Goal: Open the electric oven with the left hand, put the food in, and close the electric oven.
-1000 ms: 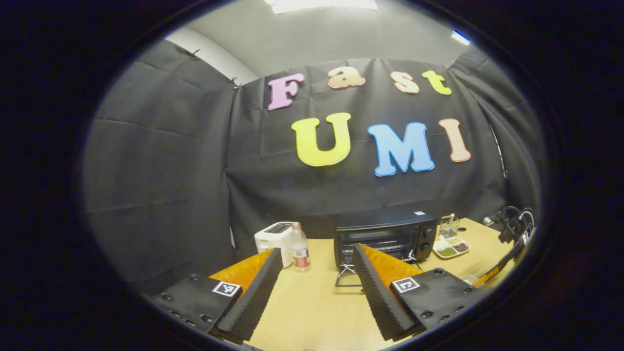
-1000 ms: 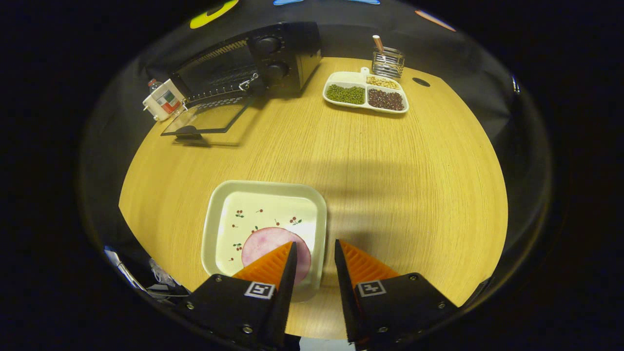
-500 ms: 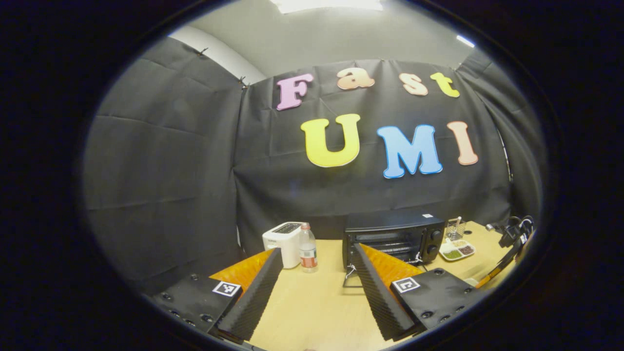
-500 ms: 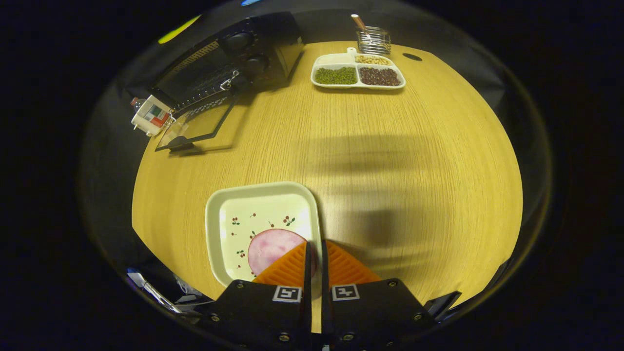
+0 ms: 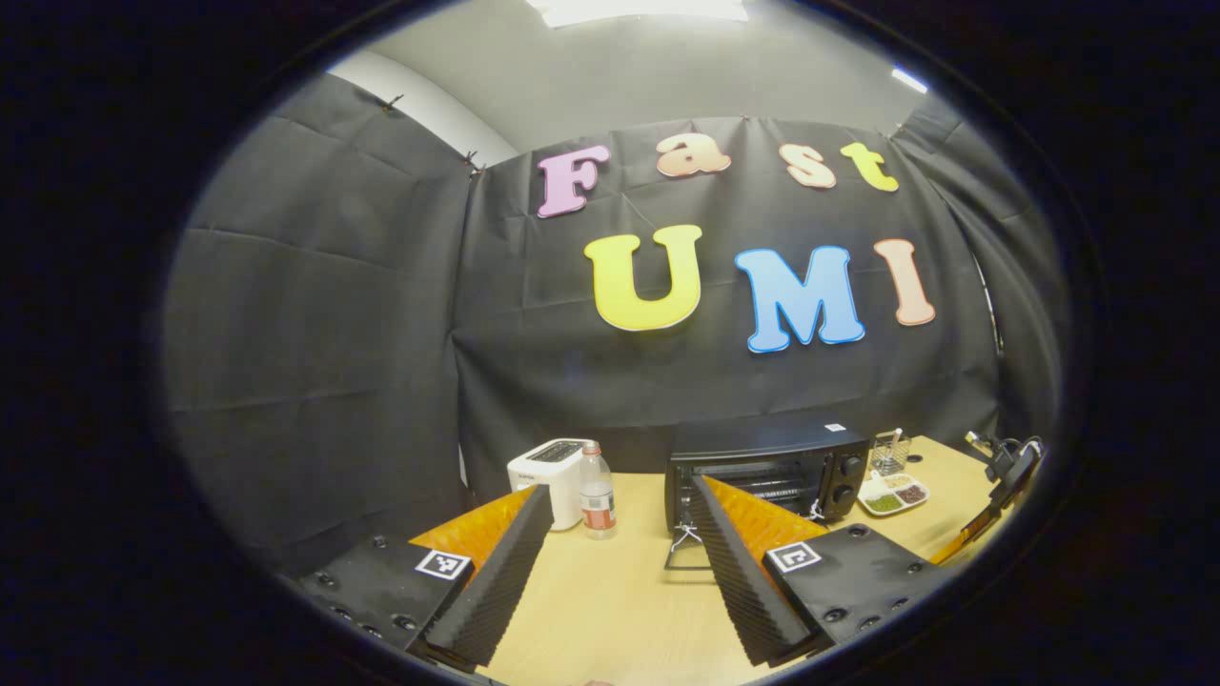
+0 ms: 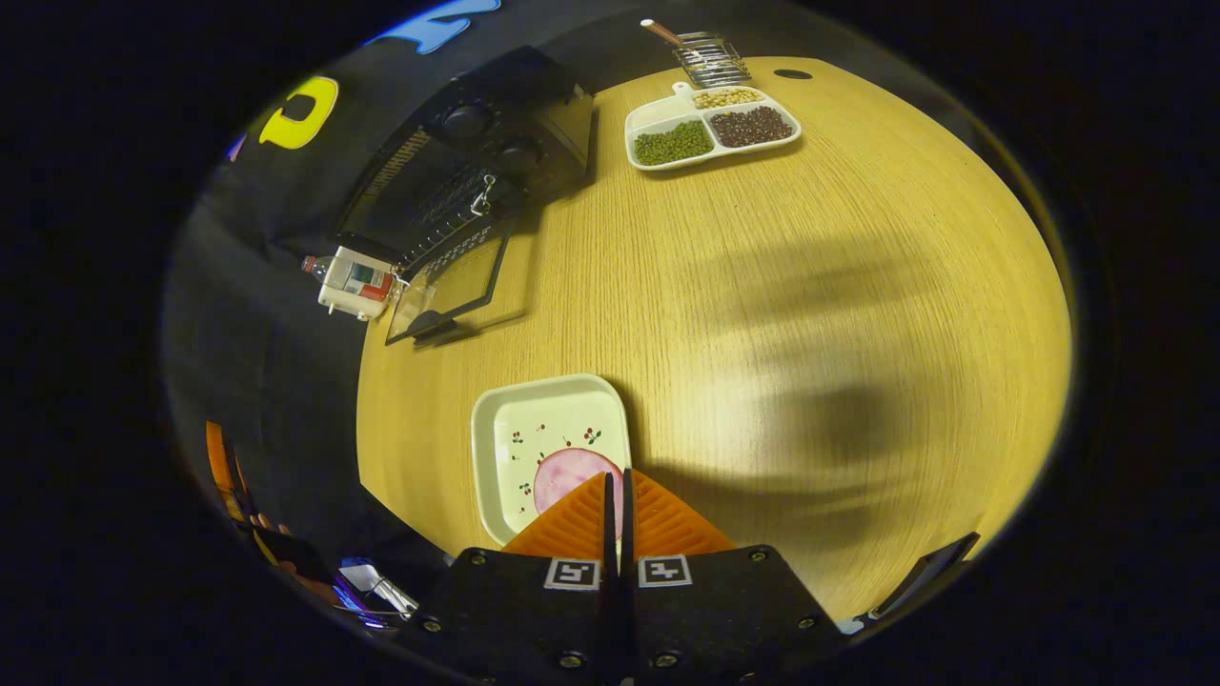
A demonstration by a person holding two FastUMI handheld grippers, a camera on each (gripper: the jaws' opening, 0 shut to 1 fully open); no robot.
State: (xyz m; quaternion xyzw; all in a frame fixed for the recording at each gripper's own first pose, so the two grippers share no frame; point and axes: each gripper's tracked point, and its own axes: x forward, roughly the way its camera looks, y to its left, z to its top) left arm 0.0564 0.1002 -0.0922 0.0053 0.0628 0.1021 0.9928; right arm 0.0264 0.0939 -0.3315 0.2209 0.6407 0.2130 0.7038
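Note:
The black electric oven [image 5: 762,462] stands at the back of the table, its glass door [image 5: 684,554] folded down open. My left gripper [image 5: 620,490] is held open well in front of it, nothing between its fingers. In the right gripper view the oven [image 6: 467,152] and its open door [image 6: 457,286] lie at the upper left. My right gripper [image 6: 617,474] is shut on the right rim of a cream square plate [image 6: 534,429] that carries a round pink slice of food [image 6: 567,472]. The plate seems raised off the table, with a dark shadow beside it.
A white toaster [image 5: 545,467] and a small bottle [image 5: 598,491] stand left of the oven. A divided tray of beans [image 6: 710,124] and a wire basket [image 6: 710,57] sit to the oven's right. The wooden table [image 6: 810,314] spreads wide on the right.
My right gripper shut on the plate's rim, then rose and turned with it, so the table looks farther away. The left gripper stayed open and barely shifted.

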